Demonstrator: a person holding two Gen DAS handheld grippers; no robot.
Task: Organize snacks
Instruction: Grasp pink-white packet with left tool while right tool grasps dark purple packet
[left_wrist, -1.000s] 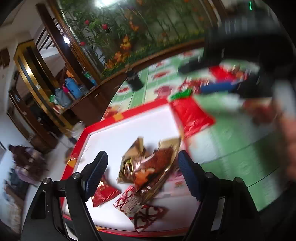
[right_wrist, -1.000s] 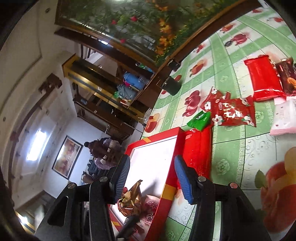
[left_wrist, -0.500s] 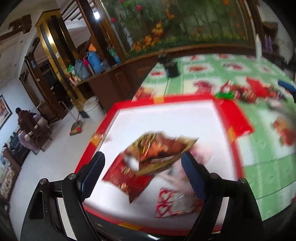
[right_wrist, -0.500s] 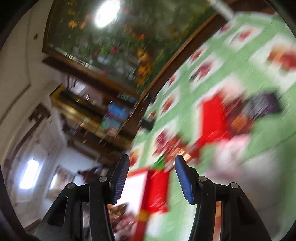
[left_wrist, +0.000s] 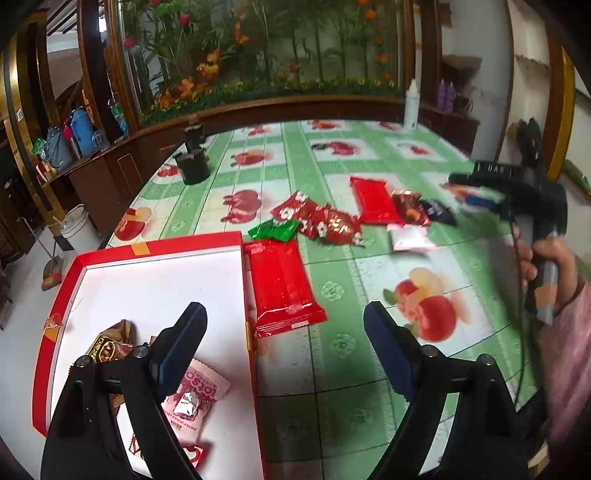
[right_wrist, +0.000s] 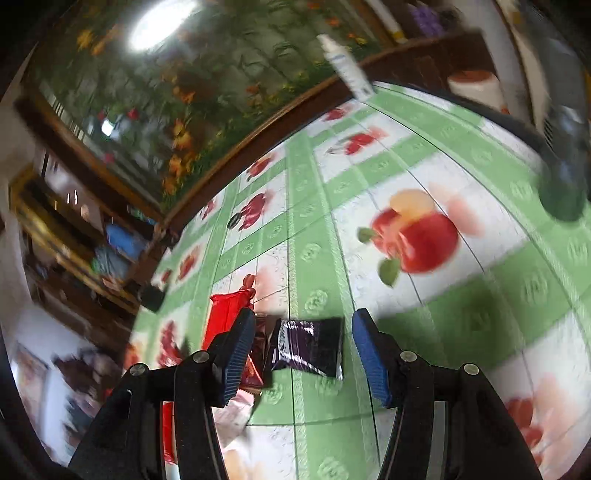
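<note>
My left gripper (left_wrist: 282, 321) hangs open and empty over the right wall of the red box (left_wrist: 159, 245) with a white floor. In the box lie a gold-brown packet (left_wrist: 107, 345), a pink packet (left_wrist: 201, 398) and a red-and-white one. A long red packet (left_wrist: 280, 280) lies just outside the box. My right gripper (right_wrist: 303, 325) is open just above a dark purple packet (right_wrist: 310, 347), which lies on the table between its fingers, untouched. A red packet (right_wrist: 227, 314) lies to its left.
Green (left_wrist: 275, 230), red flowered (left_wrist: 321, 221), brown (left_wrist: 410, 208) and pale pink (left_wrist: 410, 236) packets are scattered mid-table on the green fruit-print cloth. A black pot (left_wrist: 192, 166) and a white bottle (left_wrist: 410, 105) stand at the far edge. A hand (left_wrist: 554, 266) holds the right gripper.
The gold-brown packet that was between my left fingers now lies in the box, and the left gripper has swung right. My right gripper swept from the box across to the purple packet.
</note>
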